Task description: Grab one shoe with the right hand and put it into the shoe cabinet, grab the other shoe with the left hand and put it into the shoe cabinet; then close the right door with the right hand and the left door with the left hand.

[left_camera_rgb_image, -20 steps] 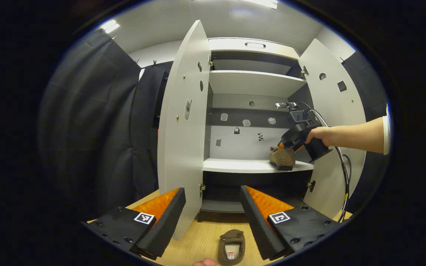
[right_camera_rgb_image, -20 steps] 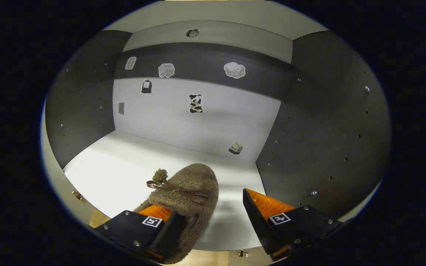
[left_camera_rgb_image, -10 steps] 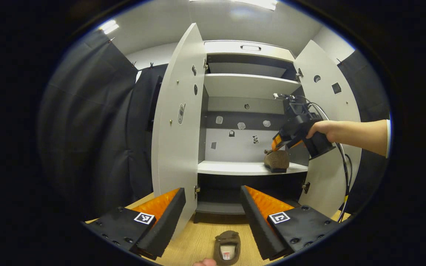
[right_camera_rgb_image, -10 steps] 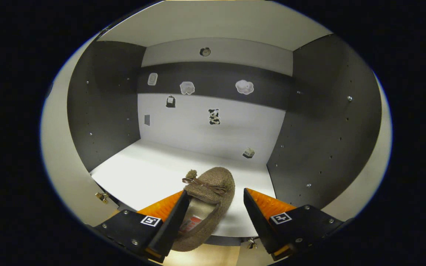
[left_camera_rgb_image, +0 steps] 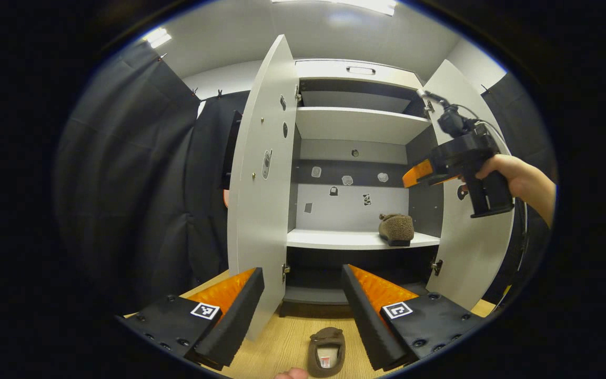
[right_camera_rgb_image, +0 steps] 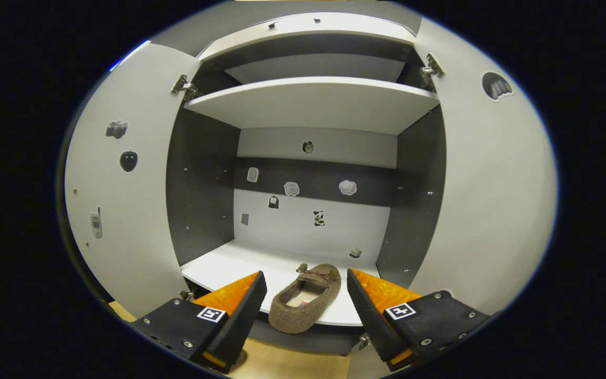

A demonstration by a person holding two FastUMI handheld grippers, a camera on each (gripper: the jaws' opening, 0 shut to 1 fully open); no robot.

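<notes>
A brown fuzzy shoe [left_camera_rgb_image: 396, 228] [right_camera_rgb_image: 305, 299] rests on the right part of the cabinet's white middle shelf [left_camera_rgb_image: 334, 239] [right_camera_rgb_image: 229, 266], heel toward the front edge. My right gripper [right_camera_rgb_image: 305, 300] stands open in front of the cabinet, clear of that shoe; the left gripper view has it [left_camera_rgb_image: 413, 176] held by a hand [left_camera_rgb_image: 518, 179] up by the right door [left_camera_rgb_image: 471, 247]. The second brown shoe [left_camera_rgb_image: 326, 351] lies on the wooden floor [left_camera_rgb_image: 282, 342], below and between the fingers of my open left gripper [left_camera_rgb_image: 303, 305]. Both cabinet doors stand open.
The left door [left_camera_rgb_image: 258, 184] [right_camera_rgb_image: 119, 210] swings out toward my left gripper. An upper shelf [left_camera_rgb_image: 358, 123] [right_camera_rgb_image: 313, 102] is bare. Small stickers dot the cabinet's back wall [right_camera_rgb_image: 303, 221]. Black curtain [left_camera_rgb_image: 140, 184] hangs to the left of the cabinet.
My right gripper let go of the shoe, which stays on the middle shelf, and pulled back and up out of the cabinet. The left gripper has hardly moved.
</notes>
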